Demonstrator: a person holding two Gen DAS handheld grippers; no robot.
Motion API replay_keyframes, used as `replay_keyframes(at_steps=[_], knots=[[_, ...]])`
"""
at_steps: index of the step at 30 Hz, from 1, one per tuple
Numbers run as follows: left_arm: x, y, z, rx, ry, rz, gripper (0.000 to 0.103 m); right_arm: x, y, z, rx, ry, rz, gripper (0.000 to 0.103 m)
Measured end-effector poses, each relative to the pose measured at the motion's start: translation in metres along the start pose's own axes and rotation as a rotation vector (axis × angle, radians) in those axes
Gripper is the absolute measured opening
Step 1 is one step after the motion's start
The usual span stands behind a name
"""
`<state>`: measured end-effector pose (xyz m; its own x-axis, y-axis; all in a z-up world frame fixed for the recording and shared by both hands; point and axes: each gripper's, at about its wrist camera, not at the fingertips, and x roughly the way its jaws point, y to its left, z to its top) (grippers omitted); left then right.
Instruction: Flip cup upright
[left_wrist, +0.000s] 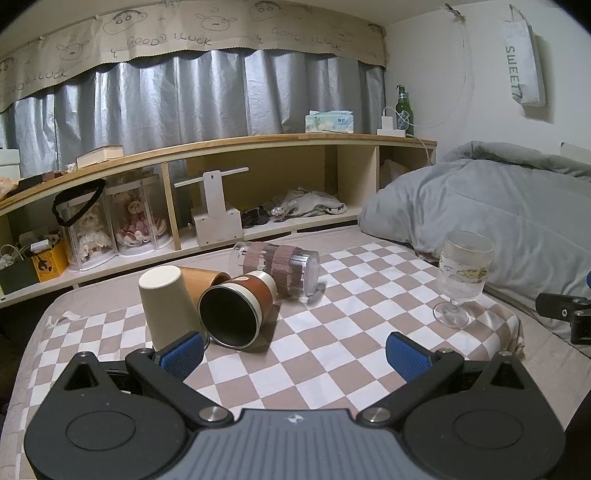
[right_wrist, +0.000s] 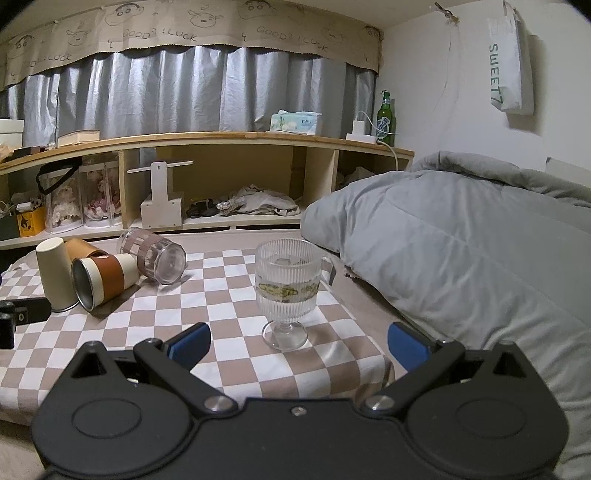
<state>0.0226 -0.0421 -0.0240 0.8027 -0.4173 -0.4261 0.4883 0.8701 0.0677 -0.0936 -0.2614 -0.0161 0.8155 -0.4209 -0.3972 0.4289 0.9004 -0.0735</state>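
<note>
On the checked cloth (left_wrist: 332, 332) several cups are grouped. A cream cup (left_wrist: 168, 306) stands upside down. A brown-and-cream cup (left_wrist: 236, 306) lies on its side, mouth toward me. An orange-brown cup (left_wrist: 201, 278) lies behind them, and a clear glass with a brown patterned sleeve (left_wrist: 280, 269) lies on its side. A ribbed stemmed glass (left_wrist: 461, 277) stands upright at the right. My left gripper (left_wrist: 295, 356) is open and empty, its left fingertip beside the cream cup. My right gripper (right_wrist: 297, 345) is open and empty, just in front of the stemmed glass (right_wrist: 286, 291). The fallen cups (right_wrist: 107, 280) show at left.
A grey duvet (left_wrist: 480, 221) is heaped to the right of the cloth. A low wooden shelf (left_wrist: 258, 144) with boxes, dolls and clothing runs behind. The right gripper's body (left_wrist: 565, 314) shows at the left view's right edge. The cloth's front edge (right_wrist: 258, 391) is near.
</note>
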Motion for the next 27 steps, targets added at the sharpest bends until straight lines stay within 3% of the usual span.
replay_keyframes(at_steps=[27], knots=[[-0.0001,-0.0025,-0.0011,-0.002,0.001,0.002,0.103,0.0001,0.0008,-0.0009,-0.009,0.001,-0.002,0.103]])
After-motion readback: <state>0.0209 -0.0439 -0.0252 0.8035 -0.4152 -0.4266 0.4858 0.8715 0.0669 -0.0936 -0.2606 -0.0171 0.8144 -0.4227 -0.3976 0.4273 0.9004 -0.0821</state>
